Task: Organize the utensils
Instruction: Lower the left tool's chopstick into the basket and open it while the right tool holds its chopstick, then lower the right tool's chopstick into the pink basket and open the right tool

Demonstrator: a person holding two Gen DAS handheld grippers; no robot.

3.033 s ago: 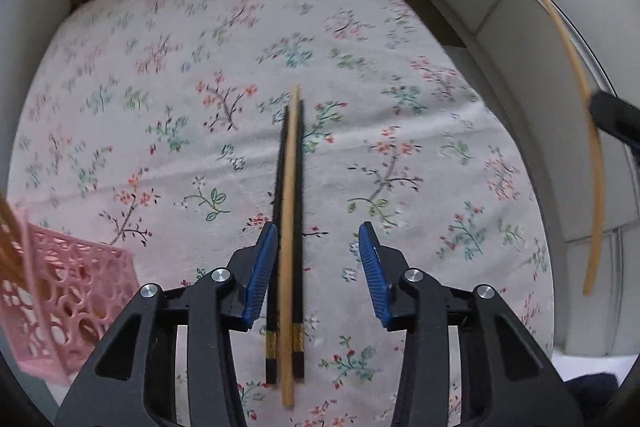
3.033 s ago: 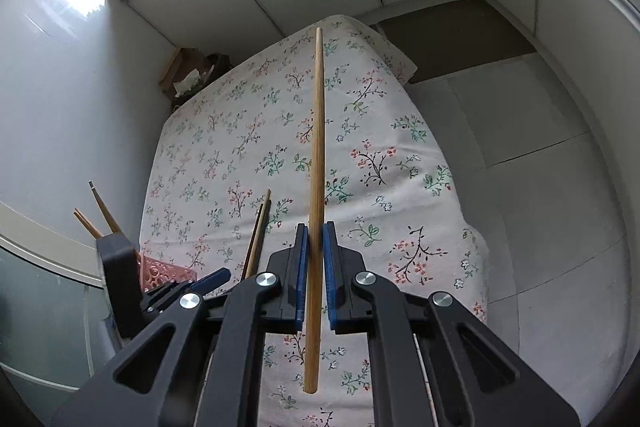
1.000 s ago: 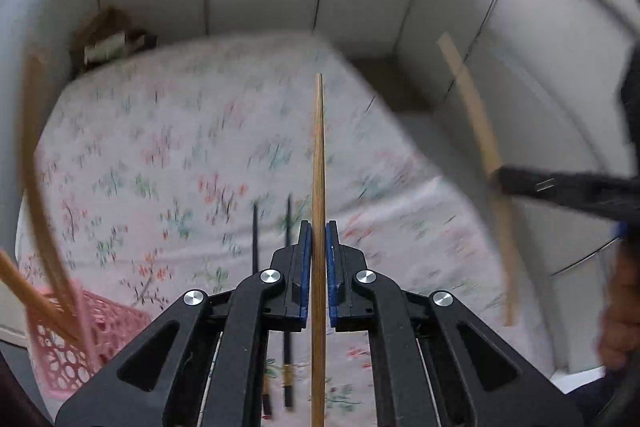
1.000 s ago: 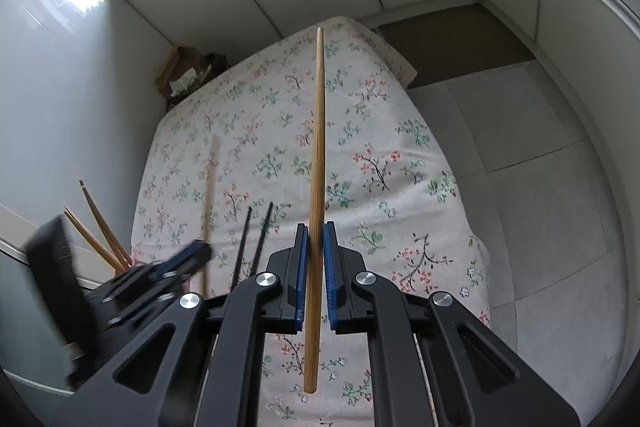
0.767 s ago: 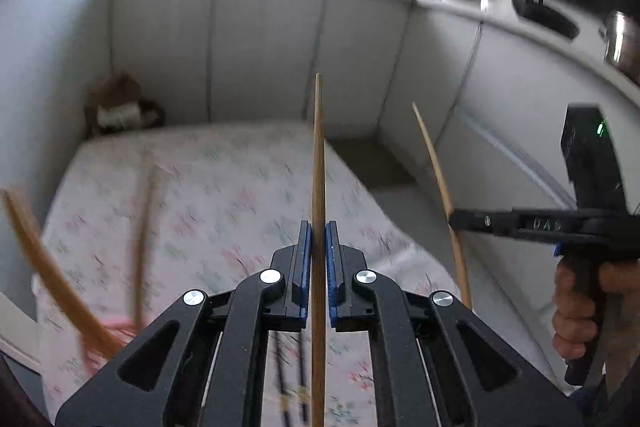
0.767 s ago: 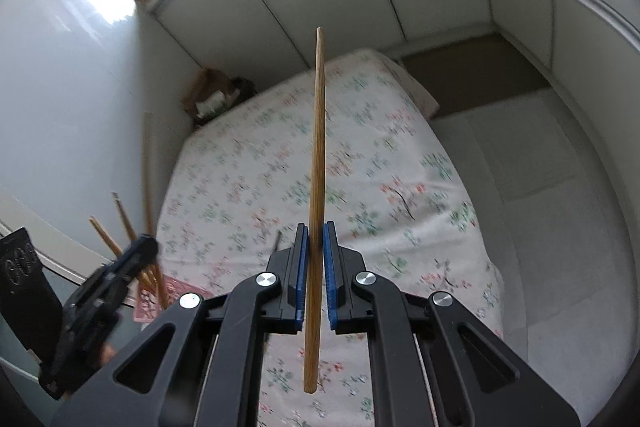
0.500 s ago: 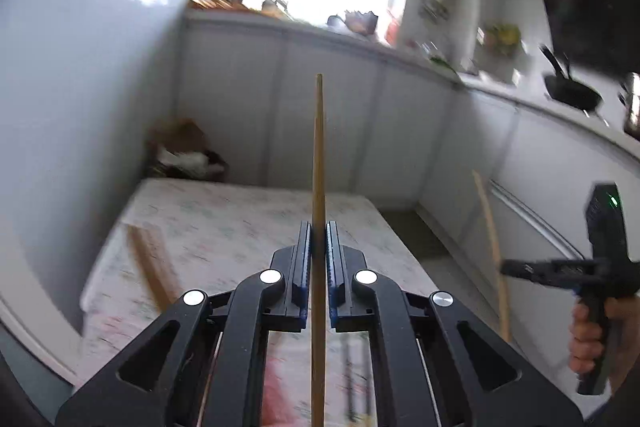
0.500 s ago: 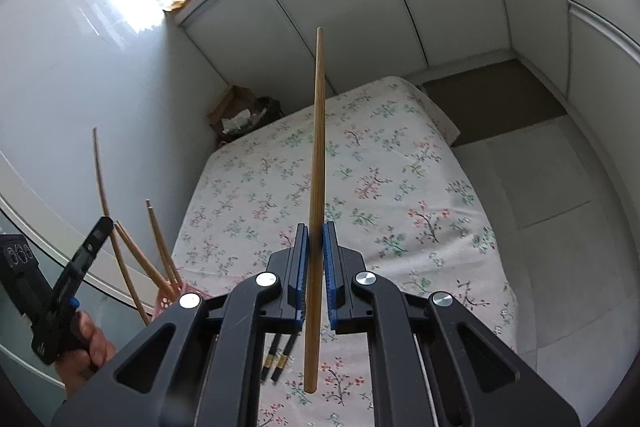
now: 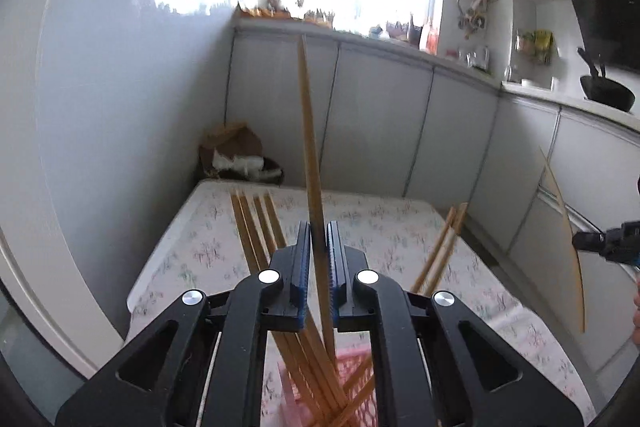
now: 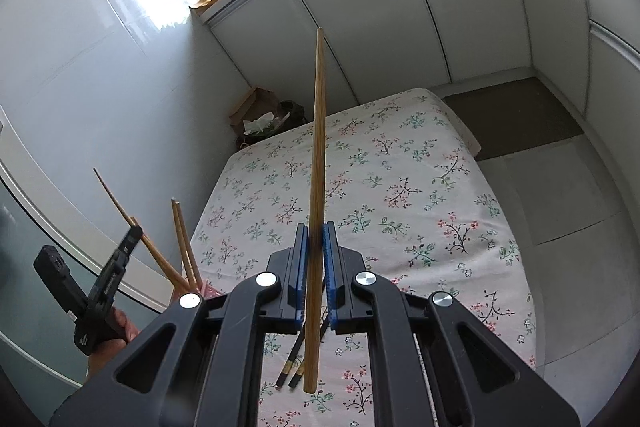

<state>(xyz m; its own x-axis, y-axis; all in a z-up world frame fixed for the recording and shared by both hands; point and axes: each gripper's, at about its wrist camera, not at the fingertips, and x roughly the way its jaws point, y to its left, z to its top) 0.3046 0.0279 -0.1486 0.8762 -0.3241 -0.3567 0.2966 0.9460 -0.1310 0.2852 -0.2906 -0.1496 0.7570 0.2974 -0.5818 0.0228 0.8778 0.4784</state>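
The left gripper [image 9: 319, 267] has its fingers clamped on a wooden chopstick [image 9: 310, 147] that points up and away, its lower end reaching down among the other wooden chopsticks [image 9: 256, 231] standing in the pink basket [image 9: 360, 407]. The right gripper [image 10: 316, 267] likewise grips a second wooden chopstick [image 10: 318, 147], held above the floral-cloth worktop [image 10: 420, 187], where a pair of black chopsticks [image 10: 290, 367] lies beneath it.
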